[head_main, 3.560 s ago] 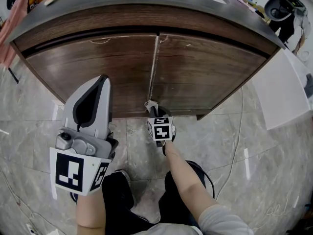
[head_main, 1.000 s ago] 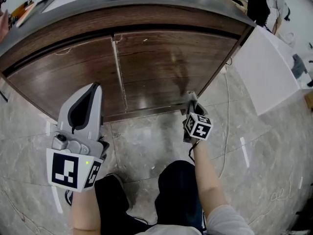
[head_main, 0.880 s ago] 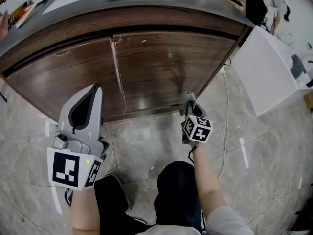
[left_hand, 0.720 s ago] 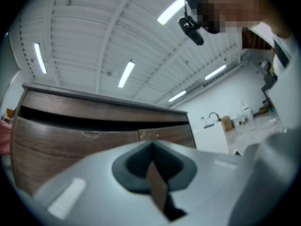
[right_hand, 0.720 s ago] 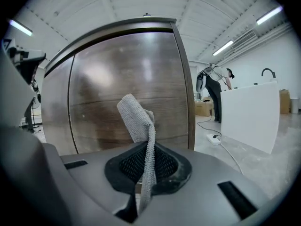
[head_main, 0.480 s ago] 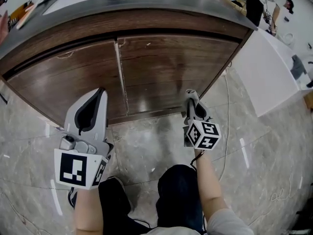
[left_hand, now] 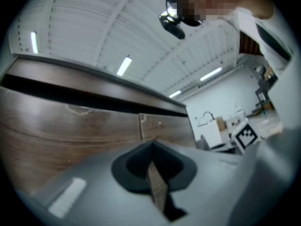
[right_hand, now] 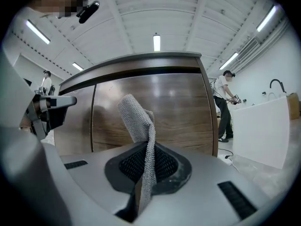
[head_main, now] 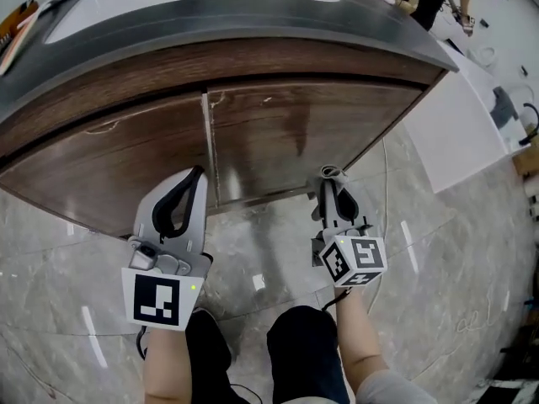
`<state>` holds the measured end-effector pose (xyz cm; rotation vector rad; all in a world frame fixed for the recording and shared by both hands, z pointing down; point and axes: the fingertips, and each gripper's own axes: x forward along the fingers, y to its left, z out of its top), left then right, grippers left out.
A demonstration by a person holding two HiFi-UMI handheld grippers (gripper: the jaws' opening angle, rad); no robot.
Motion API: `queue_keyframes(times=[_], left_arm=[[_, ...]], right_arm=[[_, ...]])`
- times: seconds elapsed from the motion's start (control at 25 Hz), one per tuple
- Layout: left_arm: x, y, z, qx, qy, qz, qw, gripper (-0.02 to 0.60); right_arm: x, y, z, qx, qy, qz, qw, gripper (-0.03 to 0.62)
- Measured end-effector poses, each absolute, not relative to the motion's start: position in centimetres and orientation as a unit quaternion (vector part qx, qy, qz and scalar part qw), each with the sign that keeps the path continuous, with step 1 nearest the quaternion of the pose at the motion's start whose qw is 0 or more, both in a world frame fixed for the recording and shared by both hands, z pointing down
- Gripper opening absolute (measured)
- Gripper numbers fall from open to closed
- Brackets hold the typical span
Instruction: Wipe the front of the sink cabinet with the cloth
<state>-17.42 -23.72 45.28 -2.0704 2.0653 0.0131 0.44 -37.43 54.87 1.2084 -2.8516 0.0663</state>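
So, lower left of the head view first: the left gripper [head_main: 193, 178], grey plastic with a black-and-white marker cube on its back, points up at the left door [head_main: 109, 158] of the dark brown wood-grain sink cabinet [head_main: 253, 66]. In its own view the jaws are pressed together with nothing in them, just a thin slit, so it's basically along for the ride.

Middle of the frame is the vertical gap [head_main: 210, 154] between the two doors. Above that, the grey countertop edge [head_main: 253, 23] curves across the top.

Right of centre, the right gripper [head_main: 330, 182] sits low, near the bottom edge of the right door [head_main: 320, 124], over the grey marble-look floor tiles [head_main: 261, 251]. Its jaws are clamped on the grey knitted cloth [right_hand: 139, 119], which pokes up out of them as a floppy folded strip in front of that door. From the head view the cloth tip looks just off the wood rather than pressed on it, but I can't say for sure. Far right there's a white boxy unit [head_main: 467, 120] beside the cabinet's corner.

My read: this is mid-wipe on the right door, at the bottom of a pass or between passes. The next move needs the cloth pushed flat onto the door face and dragged up or across. It'll take enough pressure that the strip doesn't just fold over, and it should steer clear of the white unit and the thin cable [head_main: 386, 192] on the floor by that corner
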Motion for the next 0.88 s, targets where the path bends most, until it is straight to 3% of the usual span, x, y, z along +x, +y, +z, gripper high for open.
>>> queue_keyframes(times=[0.16, 0.4, 0.88], left_arm=[[-16.4, -24.0, 46.2, -0.726, 0.676, -0.042, 0.118, 0.005], [-15.5, -22.3, 44.5, -0.741, 0.667, -0.024, 0.069, 0.006], [-15.4, -16.6, 30.2, -0.705, 0.709, 0.012, 0.001, 0.005]], right_arm=[[-0.2, -35.7, 52.2, 0.391, -0.92, 0.002, 0.015, 0.009], [-1.0, -33.1, 46.7, 0.37, -0.929, 0.001, 0.014, 0.009], [0.7, -26.7, 31.7, 0.346, -0.937, 0.009, 0.057, 0.009]])
